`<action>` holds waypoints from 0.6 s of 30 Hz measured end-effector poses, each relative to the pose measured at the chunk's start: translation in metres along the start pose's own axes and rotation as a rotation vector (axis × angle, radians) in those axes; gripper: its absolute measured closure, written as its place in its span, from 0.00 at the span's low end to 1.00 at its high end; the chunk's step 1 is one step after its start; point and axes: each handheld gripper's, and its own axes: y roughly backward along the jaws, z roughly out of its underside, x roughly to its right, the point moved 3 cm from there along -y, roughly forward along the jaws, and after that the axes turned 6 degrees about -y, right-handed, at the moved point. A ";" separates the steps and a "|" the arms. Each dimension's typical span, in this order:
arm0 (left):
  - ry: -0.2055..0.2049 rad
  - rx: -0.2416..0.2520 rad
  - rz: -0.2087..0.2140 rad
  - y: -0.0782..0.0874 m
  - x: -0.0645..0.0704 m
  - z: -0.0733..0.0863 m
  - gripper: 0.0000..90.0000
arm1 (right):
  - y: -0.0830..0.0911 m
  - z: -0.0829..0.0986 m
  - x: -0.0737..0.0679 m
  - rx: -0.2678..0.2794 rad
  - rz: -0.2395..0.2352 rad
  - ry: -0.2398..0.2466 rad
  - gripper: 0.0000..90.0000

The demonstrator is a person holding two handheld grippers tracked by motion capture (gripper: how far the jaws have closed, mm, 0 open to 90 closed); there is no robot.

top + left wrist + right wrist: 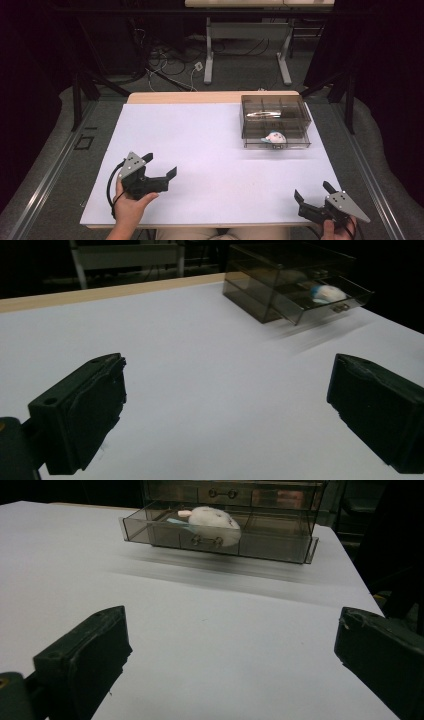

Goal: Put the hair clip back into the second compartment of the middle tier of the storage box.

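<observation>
Left claw [161,165], lower left of the high view: jaws spread wide, holding nothing, hovering over the white surface [200,150]. Right claw [314,192], lower right: jaws likewise wide apart and empty. Each is gripped by a hand [131,207] entering from the bottom edge. Upper right of the frame, well apart from both claws: a smoky transparent drawer box [274,117] near the surface's far edge, its lower drawer [215,537] pulled out. Inside the drawer lies a small white plush toy [214,522] with blue and pink details.
</observation>
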 end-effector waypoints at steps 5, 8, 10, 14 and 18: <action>0.035 -0.008 -0.050 0.007 -0.010 0.017 0.03 | 0.000 0.000 0.000 0.000 -0.001 0.000 0.01; 0.030 -0.027 -0.068 0.010 -0.012 0.023 0.03 | 0.000 0.000 0.000 0.000 -0.003 0.002 0.01; 0.026 -0.037 -0.081 0.011 -0.012 0.028 0.03 | 0.000 0.000 0.000 0.002 0.000 -0.002 0.01; 0.017 -0.051 -0.100 0.015 -0.015 0.036 0.03 | 0.001 0.000 0.001 -0.005 0.004 0.000 0.01; 0.037 -0.061 -0.103 0.015 -0.017 0.042 0.03 | 0.000 0.000 0.001 0.000 0.000 -0.006 0.01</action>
